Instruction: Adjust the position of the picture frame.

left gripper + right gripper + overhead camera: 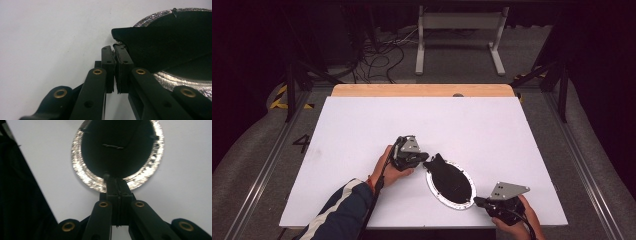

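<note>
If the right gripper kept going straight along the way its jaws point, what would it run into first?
The right gripper, jaws shut, points at the silver-rimmed oval plate; its tips already sit at the near rim. Going on, it would likely meet the black cloth lying on the plate, though whether it is pinching the edge is unclear.

Left gripper (426,161): centre of the high view, pointing right, jaws closed together.
Left hand (388,167): wraps the gripper body from the lower left; a dark sleeve with a white stripe (343,210) runs to the bottom edge.
Right gripper (477,201): lower right of the high view, pointing left, jaws pressed together.
Right hand (524,220): grips from behind at the bottom edge.
</note>
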`<state>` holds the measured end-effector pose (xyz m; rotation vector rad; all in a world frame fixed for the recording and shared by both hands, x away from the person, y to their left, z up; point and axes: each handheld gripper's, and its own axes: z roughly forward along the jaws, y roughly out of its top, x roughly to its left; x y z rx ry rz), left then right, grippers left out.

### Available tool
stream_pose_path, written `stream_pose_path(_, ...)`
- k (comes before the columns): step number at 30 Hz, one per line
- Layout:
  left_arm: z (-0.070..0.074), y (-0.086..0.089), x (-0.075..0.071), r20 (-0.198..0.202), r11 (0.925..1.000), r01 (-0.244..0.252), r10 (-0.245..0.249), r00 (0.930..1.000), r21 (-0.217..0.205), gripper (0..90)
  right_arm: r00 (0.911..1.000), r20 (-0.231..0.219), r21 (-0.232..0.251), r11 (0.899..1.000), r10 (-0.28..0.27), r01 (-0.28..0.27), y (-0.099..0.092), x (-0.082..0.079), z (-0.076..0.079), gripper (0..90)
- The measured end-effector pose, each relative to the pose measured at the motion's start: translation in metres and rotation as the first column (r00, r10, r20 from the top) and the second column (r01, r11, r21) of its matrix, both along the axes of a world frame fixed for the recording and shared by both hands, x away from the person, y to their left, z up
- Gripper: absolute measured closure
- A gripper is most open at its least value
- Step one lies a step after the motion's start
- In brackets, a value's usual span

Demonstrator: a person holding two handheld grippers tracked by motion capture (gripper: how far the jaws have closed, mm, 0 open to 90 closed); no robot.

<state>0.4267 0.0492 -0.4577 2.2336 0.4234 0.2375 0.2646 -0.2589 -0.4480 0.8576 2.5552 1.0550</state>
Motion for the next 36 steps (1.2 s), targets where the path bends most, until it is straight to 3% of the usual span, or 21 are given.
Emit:
stream_pose_path(8,-0.004,-0.007,0.004,-0.011,0.9987,0.011,-0.010,0.9999,0.051,86.8,0.9986,-0.019,0.007,0.999,0.048,-0.048,0.016,-0.006,-0.007,90.0)
stream_pose_path(10,-0.005,-0.006,0.005,-0.034,0.9993,0.013,-0.012,0.9993,0.036,89.3,0.9986,-0.025,0.017,0.999,0.046,-0.046,0.016,-0.005,-0.007,90.0)
stream_pose_path(14,-0.004,-0.005,0.004,-0.034,0.9986,0.022,-0.020,0.9992,0.048,90.0,0.9987,-0.014,0.007,0.999,0.048,-0.048,0.019,-0.007,-0.007,90.0)
stream_pose_path(23,-0.003,0.010,0.005,-0.096,0.9976,0.048,-0.043,0.9945,0.050,90.0,0.9984,0.055,-0.049,0.999,-0.015,0.018,0.023,-0.008,-0.007,90.0)
stream_pose_path(28,-0.002,0.017,0.003,-0.108,0.9973,0.046,-0.039,0.9933,0.057,90.0,0.9963,0.063,-0.042,0.997,-0.060,0.062,0.020,0.001,-0.008,90.0)
stream_pose_path(31,-0.003,0.021,0.000,-0.097,0.9975,0.038,-0.032,0.9948,0.059,90.0,0.9948,0.070,-0.048,0.996,-0.074,0.077,0.019,0.003,-0.008,90.0)
stream_pose_path(36,-0.003,0.026,-0.004,-0.100,0.9979,0.034,-0.028,0.9946,0.056,90.0,0.9948,0.050,-0.025,0.996,-0.089,0.090,0.015,0.012,-0.008,90.0)
